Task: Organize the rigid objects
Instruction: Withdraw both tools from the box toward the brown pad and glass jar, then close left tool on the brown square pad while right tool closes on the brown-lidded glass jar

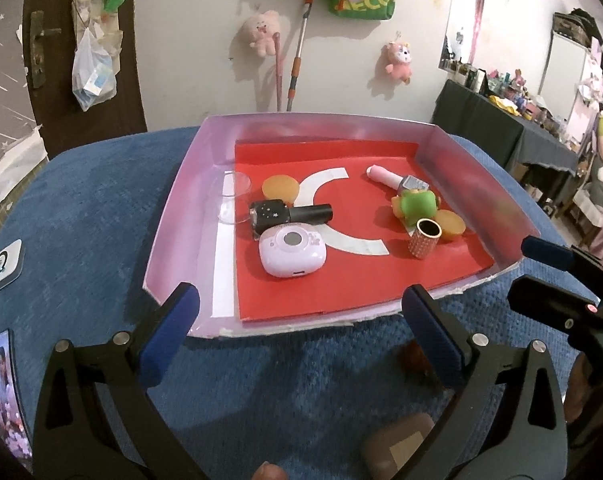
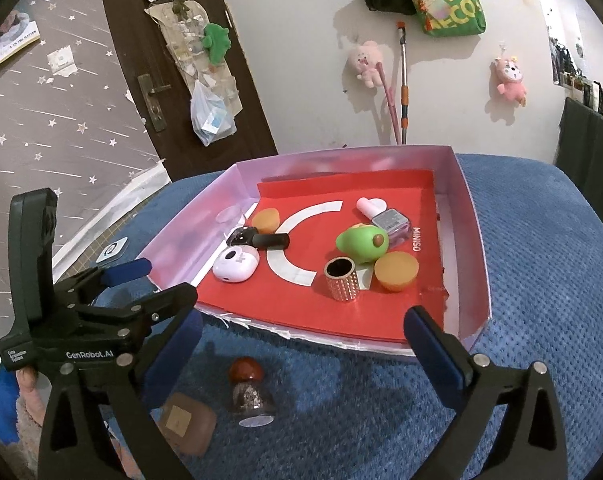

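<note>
A pink box lid (image 1: 181, 208) (image 2: 467, 200) with a red floor lies on the blue blanket. In it are a lilac case (image 1: 292, 250) (image 2: 237, 265), a black starry tube (image 1: 289, 214) (image 2: 261, 239), two orange domes (image 1: 280, 188) (image 2: 396, 271), a green toy (image 1: 417, 206) (image 2: 361, 245), a studded gold cylinder (image 1: 424, 237) (image 2: 341, 279) and a nail polish bottle (image 1: 393, 180) (image 2: 387, 220). Outside the lid, a small red-capped bottle (image 2: 249, 390) and a brown block (image 1: 397, 446) (image 2: 187, 424) lie on the blanket. My left gripper (image 1: 299, 336) and right gripper (image 2: 301, 354) are open and empty, just short of the lid's near edge.
A clear plastic cup (image 1: 233, 200) lies in the lid's left part. A white device (image 1: 3, 266) and a phone (image 1: 5, 392) lie on the blanket at the left. A wall with plush toys and a mop stands behind; a cluttered dark table (image 1: 501, 128) is at the right.
</note>
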Motion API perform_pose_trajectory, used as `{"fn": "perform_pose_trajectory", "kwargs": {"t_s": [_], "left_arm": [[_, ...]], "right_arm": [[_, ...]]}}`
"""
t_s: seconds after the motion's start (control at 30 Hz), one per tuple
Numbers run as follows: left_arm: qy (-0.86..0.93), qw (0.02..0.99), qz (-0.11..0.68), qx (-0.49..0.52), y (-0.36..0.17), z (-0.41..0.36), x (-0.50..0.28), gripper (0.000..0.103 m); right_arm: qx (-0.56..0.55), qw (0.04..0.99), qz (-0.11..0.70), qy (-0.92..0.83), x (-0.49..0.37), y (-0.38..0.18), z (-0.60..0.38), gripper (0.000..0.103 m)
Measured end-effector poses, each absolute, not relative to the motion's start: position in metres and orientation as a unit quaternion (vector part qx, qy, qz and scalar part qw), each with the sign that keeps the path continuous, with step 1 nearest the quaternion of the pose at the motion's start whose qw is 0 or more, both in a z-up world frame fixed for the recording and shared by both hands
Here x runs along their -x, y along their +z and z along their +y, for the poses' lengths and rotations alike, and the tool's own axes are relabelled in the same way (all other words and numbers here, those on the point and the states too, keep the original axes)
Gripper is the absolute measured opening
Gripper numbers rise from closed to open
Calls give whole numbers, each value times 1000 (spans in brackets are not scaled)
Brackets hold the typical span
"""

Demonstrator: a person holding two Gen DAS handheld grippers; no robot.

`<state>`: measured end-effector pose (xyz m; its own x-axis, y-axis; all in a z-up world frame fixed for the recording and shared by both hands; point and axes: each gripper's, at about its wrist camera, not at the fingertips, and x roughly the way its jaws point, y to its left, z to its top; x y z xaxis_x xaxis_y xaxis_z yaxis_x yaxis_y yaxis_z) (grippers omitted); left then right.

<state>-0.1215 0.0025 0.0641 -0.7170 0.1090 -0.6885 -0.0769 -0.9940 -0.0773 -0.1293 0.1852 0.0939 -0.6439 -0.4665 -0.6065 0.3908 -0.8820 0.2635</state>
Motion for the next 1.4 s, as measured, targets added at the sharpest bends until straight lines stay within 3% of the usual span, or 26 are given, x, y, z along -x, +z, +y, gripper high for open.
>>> {"fn": "perform_pose_trajectory", "kwargs": {"t_s": [0.97, 1.23, 1.4], "left_arm": [[910, 65, -34, 409, 43, 10, 75, 103], [904, 82, -41, 417, 38, 17, 63, 103], [898, 96, -46, 428, 33, 24, 54, 103]], "right_arm": [[-363, 249, -56, -896, 113, 83, 182, 103], [-376, 254, -50, -890, 110, 73, 178, 93], [-391, 264, -42, -881, 109, 63, 171, 79]]}}
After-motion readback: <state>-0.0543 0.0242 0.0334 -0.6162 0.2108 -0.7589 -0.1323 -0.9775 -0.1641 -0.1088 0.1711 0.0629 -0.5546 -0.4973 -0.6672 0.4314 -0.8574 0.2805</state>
